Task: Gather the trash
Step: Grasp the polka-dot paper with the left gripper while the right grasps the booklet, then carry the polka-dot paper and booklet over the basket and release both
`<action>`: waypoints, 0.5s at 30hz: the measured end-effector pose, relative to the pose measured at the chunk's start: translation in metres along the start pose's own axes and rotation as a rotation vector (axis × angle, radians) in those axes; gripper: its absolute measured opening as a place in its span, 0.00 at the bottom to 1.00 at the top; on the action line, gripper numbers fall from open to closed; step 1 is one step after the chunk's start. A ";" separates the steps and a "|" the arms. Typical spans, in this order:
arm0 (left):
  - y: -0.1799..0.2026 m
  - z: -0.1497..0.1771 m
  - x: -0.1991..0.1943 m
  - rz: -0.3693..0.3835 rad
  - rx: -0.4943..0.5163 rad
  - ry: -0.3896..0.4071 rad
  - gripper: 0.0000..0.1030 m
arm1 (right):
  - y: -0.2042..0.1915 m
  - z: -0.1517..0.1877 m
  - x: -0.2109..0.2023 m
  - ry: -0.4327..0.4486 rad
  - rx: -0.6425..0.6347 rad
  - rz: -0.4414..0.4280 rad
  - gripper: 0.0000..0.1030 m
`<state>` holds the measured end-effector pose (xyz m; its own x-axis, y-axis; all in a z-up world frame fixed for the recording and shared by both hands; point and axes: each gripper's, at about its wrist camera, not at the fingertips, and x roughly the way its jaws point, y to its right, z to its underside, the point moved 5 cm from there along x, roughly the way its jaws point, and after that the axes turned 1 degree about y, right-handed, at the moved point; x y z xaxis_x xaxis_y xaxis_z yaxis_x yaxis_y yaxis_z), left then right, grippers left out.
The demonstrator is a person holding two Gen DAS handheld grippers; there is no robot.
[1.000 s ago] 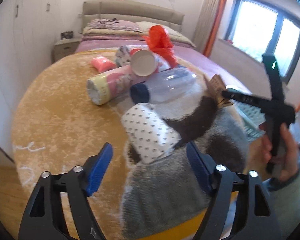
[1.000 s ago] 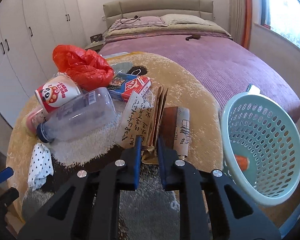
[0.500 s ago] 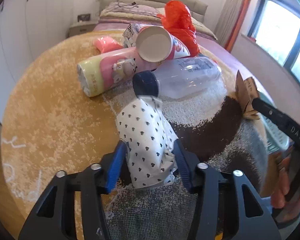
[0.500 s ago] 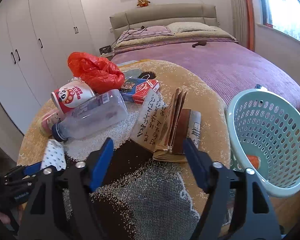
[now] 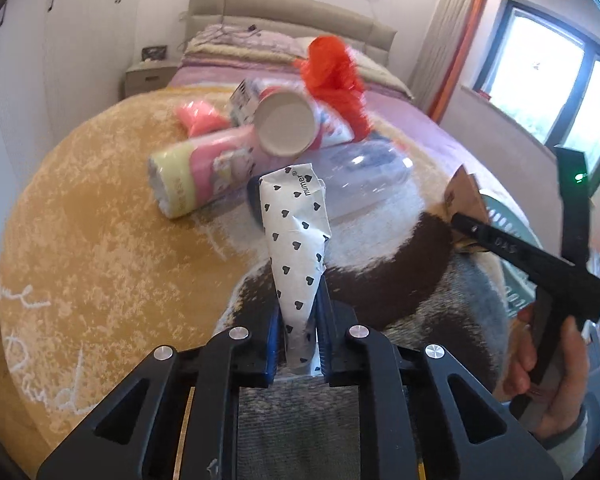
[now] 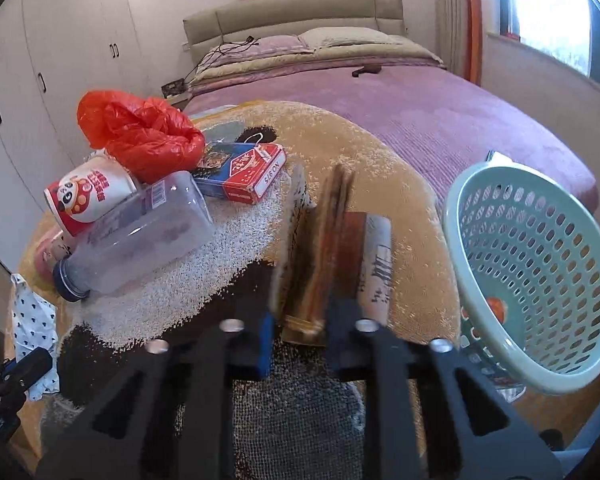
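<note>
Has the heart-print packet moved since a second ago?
Yes. The heart-print packet lay flat beside the clear bottle's blue cap; now it stands tilted up off the rug, pinched in the left claw, whose jaws have just closed.

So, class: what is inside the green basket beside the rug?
Inside the green basket, one small orange item shows through the holes; its near wall hides the rest of the bottom.

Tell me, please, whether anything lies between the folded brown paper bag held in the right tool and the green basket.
Nothing visible does. The brown paper bag sits in the right tool, and only bare rug separates it from the green basket.
</note>
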<state>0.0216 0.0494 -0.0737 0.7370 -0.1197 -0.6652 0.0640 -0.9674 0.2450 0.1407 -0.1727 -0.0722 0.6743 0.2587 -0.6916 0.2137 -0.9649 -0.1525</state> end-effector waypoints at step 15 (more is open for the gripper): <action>0.113 -0.045 0.009 0.245 0.144 0.019 0.14 | 0.082 -0.028 -0.066 0.138 0.123 -0.005 0.12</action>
<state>0.0658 -0.0507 -0.0206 0.7310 -0.3509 -0.5853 -0.2125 -0.9321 0.2933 0.1330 -0.2672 -0.0196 0.7662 0.2588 -0.5882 0.1348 -0.9597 -0.2467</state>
